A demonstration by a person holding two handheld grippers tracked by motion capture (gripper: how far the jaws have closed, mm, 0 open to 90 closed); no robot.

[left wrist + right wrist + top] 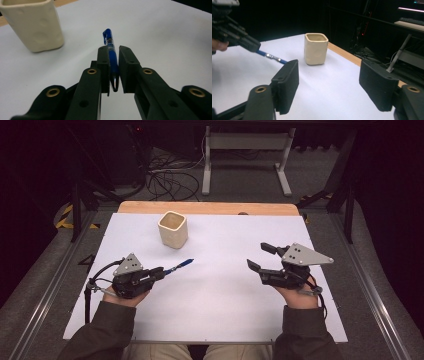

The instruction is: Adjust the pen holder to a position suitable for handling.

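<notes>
Left claw (159, 271) clamps blue pen (181, 265) lengthwise (clip end toward cup (173, 229)); right claw (260, 256) apart.

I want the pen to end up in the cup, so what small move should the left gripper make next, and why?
Probably carry it toward the cream cup. The left gripper is shut on the blue pen, whose free end points up-right in the high view, short of the cup; the right gripper is open and apart.

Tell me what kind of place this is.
Probably a lab or recording workspace: a table under a white sheet, tangled cables on the dark floor, and a metal desk frame behind. A cream cup is the prop.
</notes>
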